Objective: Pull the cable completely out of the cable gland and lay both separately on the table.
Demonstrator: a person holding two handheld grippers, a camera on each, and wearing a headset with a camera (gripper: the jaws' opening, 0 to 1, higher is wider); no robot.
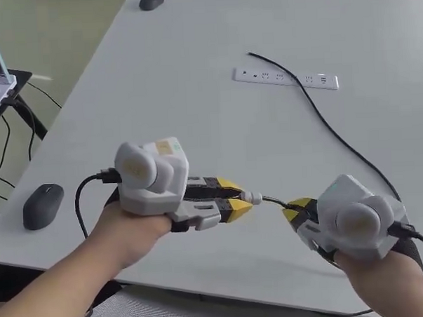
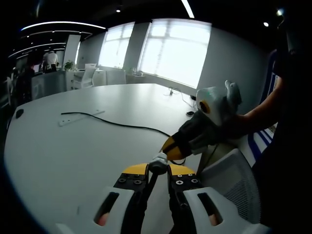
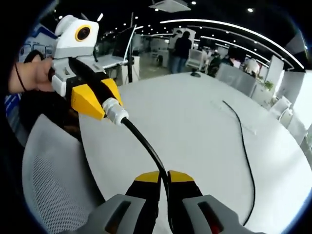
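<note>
Right between the two pairs of tips, the cable gland (image 1: 252,197) sits clamped at the yellow tips of the left gripper (image 1: 238,199), whose jaws are pressed together on its body. Its long axis runs in line with that gripper's jaws, and its outlet end points straight at the right gripper (image 1: 294,209). The gland is a small, pale grey-white plastic piece with a ribbed, rounded nut at the free end; the right gripper view shows it (image 3: 115,112) sticking out just past the left gripper's (image 3: 105,105) tips.

The cable (image 1: 273,201) is thin, black and round. It comes out of the gland's nut and spans the short gap to the right gripper, bending a little on the way. The right gripper (image 3: 164,176) has its jaws squeezed on the cable (image 3: 144,141), which passes down between its yellow tips. The cable is still seated in the gland.

In the left gripper view the gland (image 2: 158,162) stands upright between that gripper's (image 2: 158,170) own tips, with the right gripper (image 2: 170,145) just beyond it. Both grippers hold the pair in the air over the near edge of the white table (image 1: 195,96). Well beyond them lie a white power strip (image 1: 285,78) and its black cord (image 1: 337,135).
</note>
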